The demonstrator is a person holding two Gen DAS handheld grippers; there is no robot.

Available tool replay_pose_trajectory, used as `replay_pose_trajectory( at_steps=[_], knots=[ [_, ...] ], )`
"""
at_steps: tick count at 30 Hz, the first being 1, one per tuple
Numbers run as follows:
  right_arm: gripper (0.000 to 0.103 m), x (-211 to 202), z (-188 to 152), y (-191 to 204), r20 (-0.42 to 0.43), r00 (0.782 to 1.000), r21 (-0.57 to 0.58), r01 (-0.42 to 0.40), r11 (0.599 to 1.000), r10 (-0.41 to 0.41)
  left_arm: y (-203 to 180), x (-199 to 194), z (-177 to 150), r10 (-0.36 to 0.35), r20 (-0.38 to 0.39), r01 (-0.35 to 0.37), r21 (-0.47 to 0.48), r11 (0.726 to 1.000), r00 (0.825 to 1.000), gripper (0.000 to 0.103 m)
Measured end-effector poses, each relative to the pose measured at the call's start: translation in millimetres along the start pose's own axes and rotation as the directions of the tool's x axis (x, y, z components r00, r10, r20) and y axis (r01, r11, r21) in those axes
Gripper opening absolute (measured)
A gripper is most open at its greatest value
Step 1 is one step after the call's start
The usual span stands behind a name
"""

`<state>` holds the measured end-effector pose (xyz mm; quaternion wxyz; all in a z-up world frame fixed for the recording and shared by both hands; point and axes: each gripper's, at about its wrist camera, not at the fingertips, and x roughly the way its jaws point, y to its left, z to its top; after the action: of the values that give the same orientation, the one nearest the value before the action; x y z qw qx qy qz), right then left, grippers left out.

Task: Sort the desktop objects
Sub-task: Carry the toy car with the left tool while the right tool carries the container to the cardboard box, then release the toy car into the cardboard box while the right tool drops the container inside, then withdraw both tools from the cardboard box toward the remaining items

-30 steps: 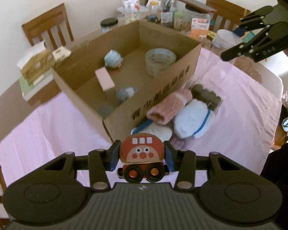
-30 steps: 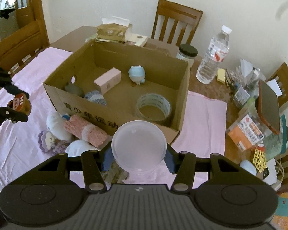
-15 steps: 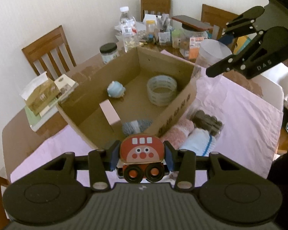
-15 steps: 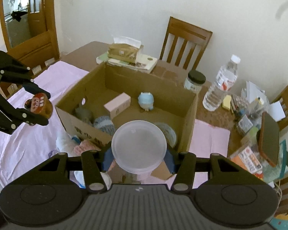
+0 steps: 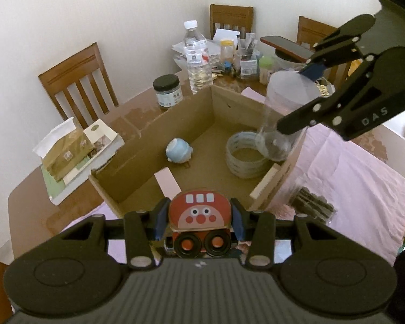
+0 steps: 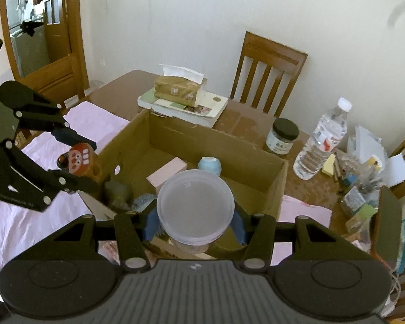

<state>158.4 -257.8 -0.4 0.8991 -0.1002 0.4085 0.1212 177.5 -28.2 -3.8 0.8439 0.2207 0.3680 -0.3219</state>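
My left gripper (image 5: 199,220) is shut on a red toy train (image 5: 199,213) and holds it over the near edge of the open cardboard box (image 5: 154,124). My right gripper (image 6: 194,222) is shut on a clear plastic cup (image 6: 195,205), held over the box's right side; the cup also shows in the left wrist view (image 5: 283,113). Inside the box lie a tape roll (image 5: 244,159), a blue round toy (image 5: 178,151), a pink block (image 5: 167,183) and a grey toy (image 6: 117,191). The train also shows in the right wrist view (image 6: 81,159).
The box stands on a pink cloth (image 5: 359,189) on a brown table. A dark bundle (image 5: 313,205) lies on the cloth to the right. A tissue pack on books (image 5: 67,154), a black-lidded jar (image 5: 167,91), a water bottle (image 5: 197,56) and desk clutter (image 5: 243,59) stand behind. Chairs surround the table.
Both grippers have risen and moved forward over the box, each with its object. The knitted things in front of the box have dropped out of view.
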Motion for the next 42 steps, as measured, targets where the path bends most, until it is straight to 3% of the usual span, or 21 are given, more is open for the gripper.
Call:
replay_pose_trajectory(
  at_steps=[16,17,18,20,22,31,42],
  knots=[
    [0.059,53.1,16.9,-2.8,-0.086,0.995,0.034,-0.049,0.998,0.051,23.2,38.1,10.8,0.008,-0.031,-0.009,-0.035,0.999,0.999,0.046],
    [0.06,55.6,17.8,-3.0,-0.086,0.995,0.039,-0.051,0.998,0.054,24.7,40.4,10.9,0.007,-0.032,-0.009,-0.04,0.999,0.999,0.046],
    [0.067,58.1,19.0,-3.9,-0.086,0.995,0.046,-0.051,0.998,0.055,26.0,42.5,11.2,0.005,-0.034,-0.007,-0.043,0.999,0.999,0.046],
    [0.079,60.7,20.5,-6.7,-0.089,0.994,0.072,-0.052,0.996,0.058,27.8,44.7,11.7,0.02,-0.028,-0.021,-0.048,0.999,0.999,0.056],
    [0.079,61.9,20.2,-9.8,-0.085,0.994,0.1,-0.065,0.993,0.073,30.3,45.8,11.3,0.032,-0.019,-0.033,-0.055,0.998,0.999,0.074],
    [0.079,60.3,15.5,-10.1,-0.099,0.993,0.109,-0.054,0.993,0.065,31.1,46.0,5.9,0.022,-0.031,-0.024,-0.073,0.997,0.999,0.084],
    [0.096,49.5,0.9,-6.9,-0.091,0.994,0.125,-0.046,0.991,0.058,14.6,25.2,-3.8,-0.005,-0.01,0.004,-0.071,0.997,1.0,0.087]
  ],
)
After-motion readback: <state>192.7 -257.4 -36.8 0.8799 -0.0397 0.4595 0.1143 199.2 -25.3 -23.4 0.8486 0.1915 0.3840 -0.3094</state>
